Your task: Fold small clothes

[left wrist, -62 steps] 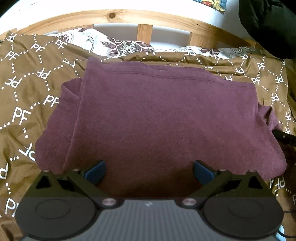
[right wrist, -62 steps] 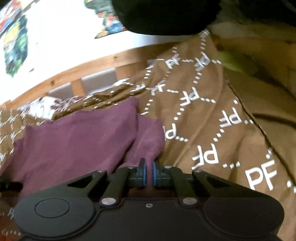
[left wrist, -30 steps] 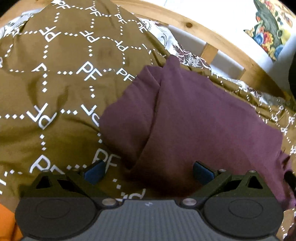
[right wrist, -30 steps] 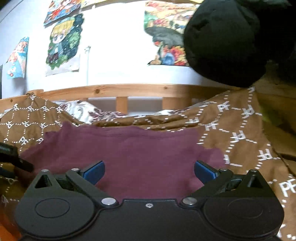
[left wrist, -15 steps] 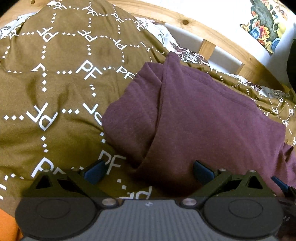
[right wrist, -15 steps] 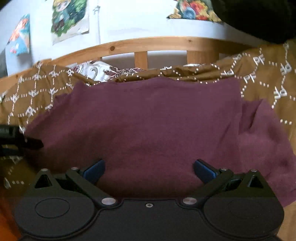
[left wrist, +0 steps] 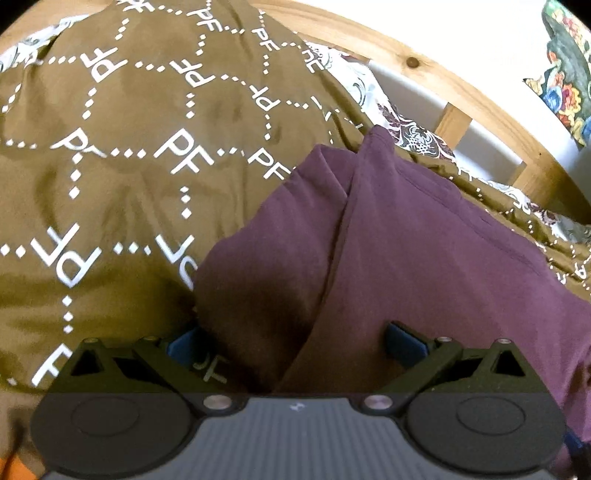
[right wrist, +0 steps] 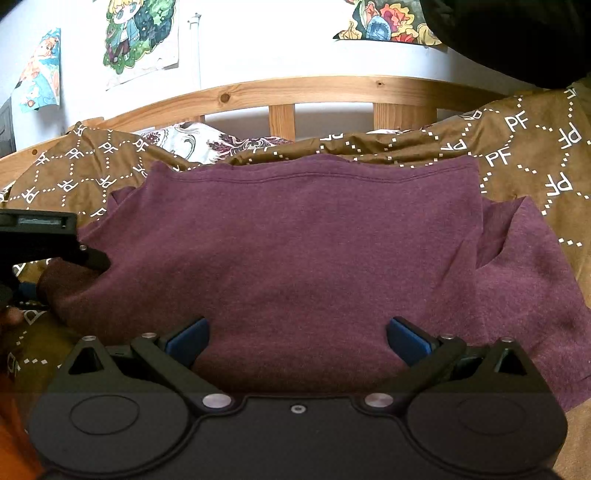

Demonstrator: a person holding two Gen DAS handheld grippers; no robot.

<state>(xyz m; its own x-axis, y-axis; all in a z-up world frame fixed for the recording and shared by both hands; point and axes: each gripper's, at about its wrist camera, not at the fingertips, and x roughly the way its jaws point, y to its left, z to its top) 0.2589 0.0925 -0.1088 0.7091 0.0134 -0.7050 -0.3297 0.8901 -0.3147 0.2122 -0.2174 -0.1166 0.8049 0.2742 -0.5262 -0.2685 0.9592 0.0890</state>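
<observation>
A maroon T-shirt [right wrist: 295, 243] lies spread on a bed covered by a brown blanket [left wrist: 110, 166] printed with white dotted diamonds and "PF" letters. The shirt's hemmed edge runs along the side nearest the wooden headboard [right wrist: 295, 88], and a patterned white pillow [right wrist: 192, 142] shows between blanket and headboard.

In the right wrist view, the right gripper [right wrist: 297, 339] sits low over the shirt's near edge with its jaws spread wide; its blue pads [right wrist: 186, 339] frame bare fabric and hold nothing. To the right, a sleeve [right wrist: 524, 266] lies partly folded, spilling out past the shirt's body onto the blanket.

The left gripper [left wrist: 295, 341] is likewise wide open and grips nothing. In its own view, it straddles the shirt's left side, where a folded layer forms a long crease [left wrist: 340, 236] running away from the camera. Its left pad [left wrist: 181, 343] is beside the cloth's outer edge, over the blanket, while the right pad rests over the fabric. From the right wrist view, this gripper appears as a dark shape [right wrist: 44, 240] at the shirt's left edge.

Colourful posters [right wrist: 140, 33] hang on the white wall behind the headboard.
</observation>
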